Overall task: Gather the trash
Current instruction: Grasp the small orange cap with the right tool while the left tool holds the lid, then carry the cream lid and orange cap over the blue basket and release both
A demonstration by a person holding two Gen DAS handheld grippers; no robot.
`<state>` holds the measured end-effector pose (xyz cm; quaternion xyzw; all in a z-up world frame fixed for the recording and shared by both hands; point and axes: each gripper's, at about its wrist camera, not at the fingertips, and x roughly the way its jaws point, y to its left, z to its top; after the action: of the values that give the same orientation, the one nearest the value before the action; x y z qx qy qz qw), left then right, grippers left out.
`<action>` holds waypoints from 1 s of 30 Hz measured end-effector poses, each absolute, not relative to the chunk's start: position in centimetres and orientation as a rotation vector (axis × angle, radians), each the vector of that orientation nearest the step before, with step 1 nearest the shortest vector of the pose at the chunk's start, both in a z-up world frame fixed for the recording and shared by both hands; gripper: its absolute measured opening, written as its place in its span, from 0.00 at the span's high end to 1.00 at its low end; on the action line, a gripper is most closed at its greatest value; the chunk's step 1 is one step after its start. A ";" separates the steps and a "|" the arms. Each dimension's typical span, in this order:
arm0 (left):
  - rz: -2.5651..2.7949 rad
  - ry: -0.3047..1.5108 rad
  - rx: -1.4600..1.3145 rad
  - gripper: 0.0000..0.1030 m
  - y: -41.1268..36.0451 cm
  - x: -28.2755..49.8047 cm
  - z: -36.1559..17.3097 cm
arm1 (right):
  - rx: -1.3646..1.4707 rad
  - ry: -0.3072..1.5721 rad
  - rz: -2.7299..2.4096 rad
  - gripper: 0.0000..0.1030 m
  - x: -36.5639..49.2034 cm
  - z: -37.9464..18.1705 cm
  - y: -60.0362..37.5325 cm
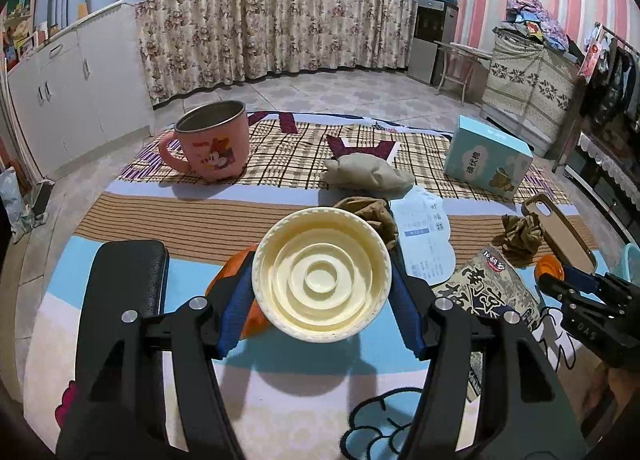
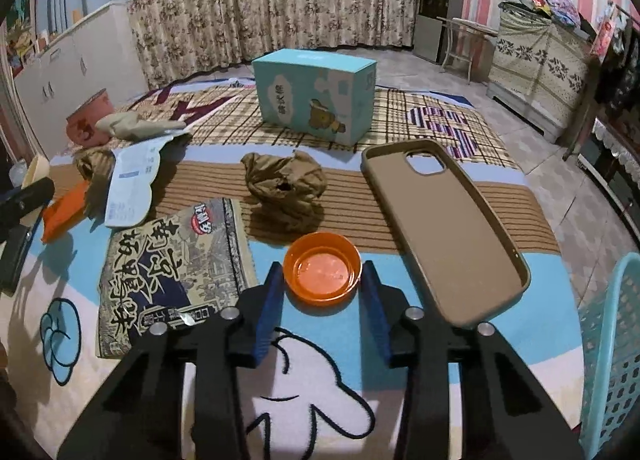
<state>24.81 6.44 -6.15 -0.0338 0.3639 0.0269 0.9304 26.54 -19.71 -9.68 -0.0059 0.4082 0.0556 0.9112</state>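
My left gripper (image 1: 322, 280) is shut on a cream round plastic lid (image 1: 322, 274) and holds it above the cloth, its inside facing the camera. My right gripper (image 2: 322, 280) is shut on a small orange cap (image 2: 322, 272); it also shows at the right of the left wrist view (image 1: 550, 266). On the cloth lie a crumpled brown paper ball (image 2: 286, 186), a printed snack bag (image 2: 176, 264), a white paper wrapper (image 2: 134, 180), an orange wrapper (image 2: 64, 214) and another crumpled brown paper (image 1: 374, 216).
A pink Minnie cup (image 1: 212, 140), a teal box (image 2: 316, 100), a grey cloth bundle (image 1: 366, 172), a brown phone case (image 2: 444, 228) and a black glasses case (image 1: 128, 280) lie on the table. A teal basket (image 2: 612, 344) stands at the right edge.
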 end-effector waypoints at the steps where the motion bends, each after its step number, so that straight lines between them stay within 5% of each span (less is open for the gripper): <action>1: 0.056 0.745 -0.068 0.41 6.5 24.8 -6.1 | 0.004 0.837 0.115 0.61 26.5 -9.6 -20.0; 30: -0.070 0.677 0.040 0.41 -3.6 20.3 -2.7 | -0.028 0.668 -0.061 0.61 17.5 -2.1 -31.1</action>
<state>20.27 -3.58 -2.65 0.0196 0.3320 -0.0345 0.9424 17.47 -31.09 -2.14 -0.0135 0.3275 -0.0301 0.9443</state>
